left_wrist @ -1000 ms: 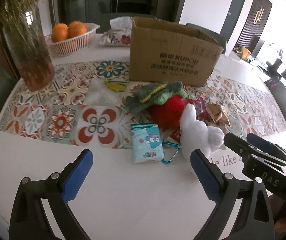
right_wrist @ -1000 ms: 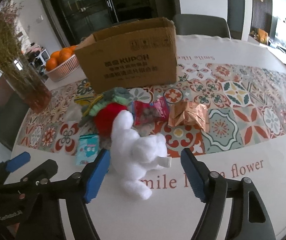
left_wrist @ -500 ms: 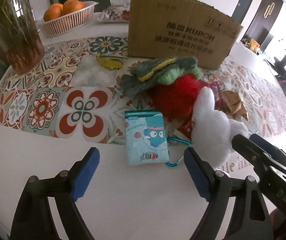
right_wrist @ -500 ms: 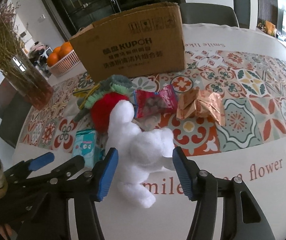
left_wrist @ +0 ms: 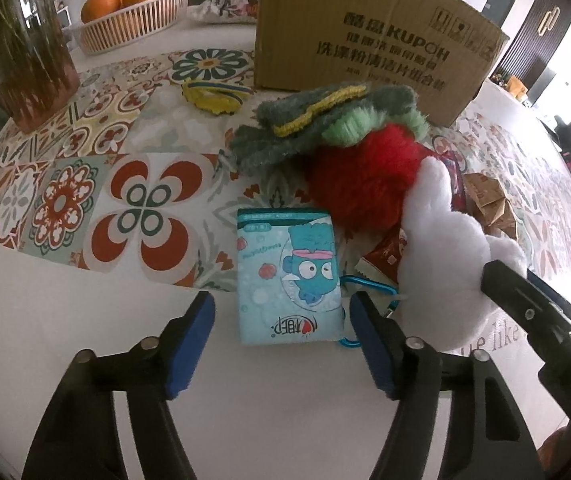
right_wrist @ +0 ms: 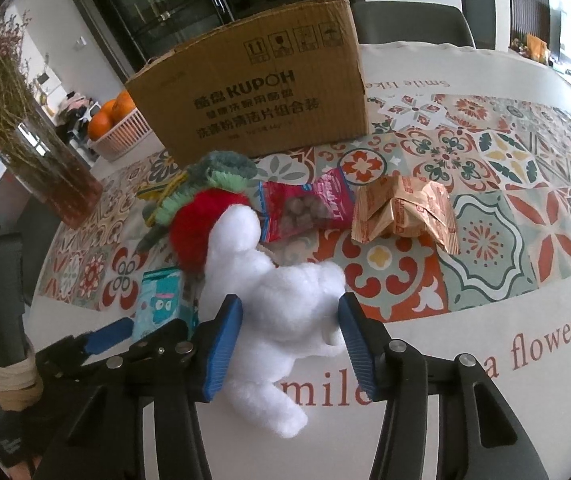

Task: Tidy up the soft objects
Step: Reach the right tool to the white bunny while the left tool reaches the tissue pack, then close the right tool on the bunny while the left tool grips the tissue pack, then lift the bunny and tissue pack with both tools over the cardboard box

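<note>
- Toward the near edge of the worktop [right_wrist: 485, 380]: white plush toy [right_wrist: 281, 312], lying on its side between the blue pads of the right claw [right_wrist: 290, 334]; jaws half-narrowed and closing, pads at the fur, firm pressure not evident.
- Just beside it, same edge: pale blue tissue pack [left_wrist: 287, 276], flat, bracketed by the left claw [left_wrist: 281, 340]; jaws closing, gaps on both sides, nothing held.
- Risk, crowding: the two claws sit close together; the right one's finger crosses the left view, so a collision on lifting is likely.
- Risk, snag: blue carabiner [left_wrist: 369, 286] lies by the left claw's inner pad and may be pinched with the pack.
- Risk, slip: plush compresses; a shallow grip could shed it.
- Destination, judged: cardboard box [right_wrist: 261, 92] at the far side; red pompom [left_wrist: 361, 178] and knitted cloth [left_wrist: 285, 128] remain outside.
</note>
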`<state>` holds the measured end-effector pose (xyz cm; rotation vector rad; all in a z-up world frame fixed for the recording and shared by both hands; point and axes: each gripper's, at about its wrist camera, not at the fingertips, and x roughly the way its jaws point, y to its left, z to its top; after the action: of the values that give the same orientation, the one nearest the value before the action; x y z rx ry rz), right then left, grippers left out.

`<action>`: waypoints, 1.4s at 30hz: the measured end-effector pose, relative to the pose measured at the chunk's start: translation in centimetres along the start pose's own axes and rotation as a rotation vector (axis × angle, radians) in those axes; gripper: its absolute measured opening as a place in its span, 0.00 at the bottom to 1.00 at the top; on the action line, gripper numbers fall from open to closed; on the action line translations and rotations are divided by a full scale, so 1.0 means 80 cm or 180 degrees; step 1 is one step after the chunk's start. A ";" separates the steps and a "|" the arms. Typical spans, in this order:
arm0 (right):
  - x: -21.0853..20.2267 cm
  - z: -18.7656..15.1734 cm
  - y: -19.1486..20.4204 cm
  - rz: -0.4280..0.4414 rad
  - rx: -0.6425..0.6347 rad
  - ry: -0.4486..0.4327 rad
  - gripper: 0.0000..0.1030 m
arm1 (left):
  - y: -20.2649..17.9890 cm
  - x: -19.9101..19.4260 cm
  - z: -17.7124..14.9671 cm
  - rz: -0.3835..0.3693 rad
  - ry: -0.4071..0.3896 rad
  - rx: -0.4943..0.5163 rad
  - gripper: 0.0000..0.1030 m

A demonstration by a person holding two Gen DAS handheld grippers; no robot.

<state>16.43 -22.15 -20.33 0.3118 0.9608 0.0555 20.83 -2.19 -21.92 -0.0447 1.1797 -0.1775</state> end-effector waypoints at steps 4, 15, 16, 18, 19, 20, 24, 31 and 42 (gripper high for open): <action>0.001 0.004 0.001 -0.0056 -0.0054 -0.0056 0.42 | 0.003 0.005 0.002 -0.0020 0.0030 -0.0036 0.56; -0.004 0.006 0.003 -0.0069 -0.0159 -0.0092 0.31 | 0.003 -0.005 -0.002 -0.0052 -0.0042 0.0011 0.50; -0.005 0.006 0.002 -0.0063 -0.0160 -0.0093 0.30 | 0.004 -0.010 -0.002 -0.0054 -0.0070 0.0022 0.50; -0.007 0.005 0.001 -0.0032 -0.0146 -0.0086 0.29 | 0.003 -0.019 -0.004 -0.0060 -0.0121 0.0039 0.50; -0.008 0.004 0.000 -0.0021 -0.0132 -0.0082 0.29 | 0.003 -0.025 -0.004 -0.0063 -0.0152 0.0043 0.50; -0.008 0.003 0.000 -0.0013 -0.0124 -0.0080 0.29 | 0.002 -0.029 -0.005 -0.0068 -0.0175 0.0046 0.50; -0.015 0.003 -0.002 0.0017 -0.0102 -0.0097 0.29 | 0.000 -0.046 -0.004 -0.0074 -0.0276 0.0079 0.50; -0.037 0.008 0.004 -0.0017 -0.0195 -0.0230 0.29 | -0.010 -0.077 -0.002 -0.0076 -0.0470 0.0157 0.50; -0.085 0.034 0.018 -0.0051 -0.0320 -0.0593 0.29 | -0.020 -0.132 0.018 -0.0122 -0.0849 0.0301 0.50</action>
<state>14.87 -22.65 -13.05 0.2123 0.7728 0.0588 18.11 -2.18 -11.52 -0.0074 0.9039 -0.2530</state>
